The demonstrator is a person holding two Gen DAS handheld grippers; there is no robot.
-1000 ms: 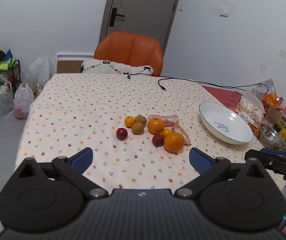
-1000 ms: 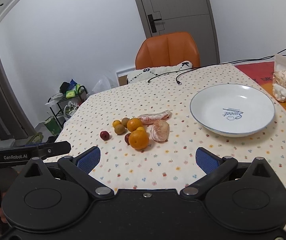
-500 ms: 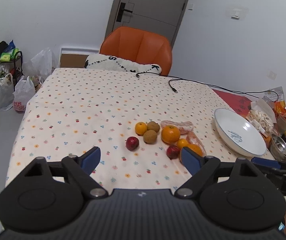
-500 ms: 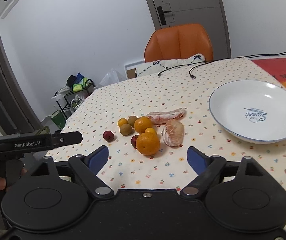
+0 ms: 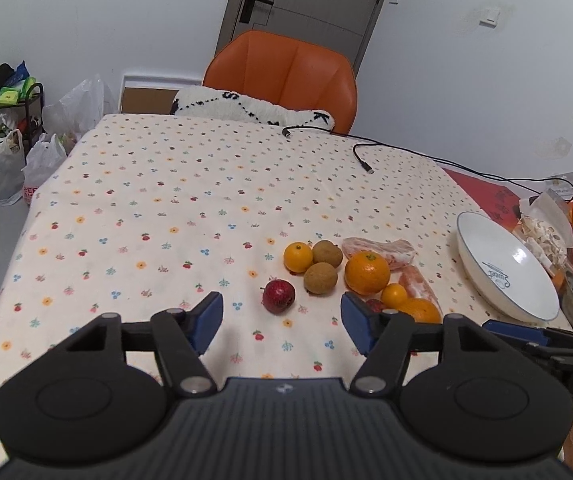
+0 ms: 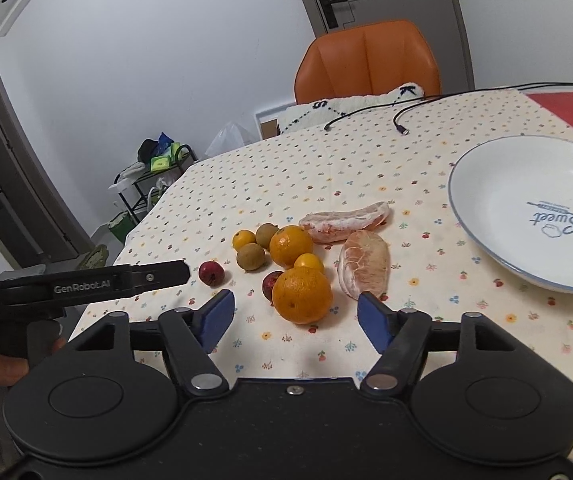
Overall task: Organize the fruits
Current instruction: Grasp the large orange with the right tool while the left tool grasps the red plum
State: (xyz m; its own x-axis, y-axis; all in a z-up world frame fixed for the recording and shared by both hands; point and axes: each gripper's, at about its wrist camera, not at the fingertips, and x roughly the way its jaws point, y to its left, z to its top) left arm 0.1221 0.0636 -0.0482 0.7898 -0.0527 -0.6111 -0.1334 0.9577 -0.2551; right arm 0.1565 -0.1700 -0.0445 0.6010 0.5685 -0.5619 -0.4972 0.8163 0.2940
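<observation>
A table with a dotty cloth filled both views. A white plate sat bare at the right, well apart from the fruit. The fruit lay in a little heap in the middle. The right claw was spread wide with nothing in it, near the big orange. The left claw was spread too, near the small red fruit. This looked like the reaching step. Next, each claw likely had to go around its fruit and close softly.
</observation>
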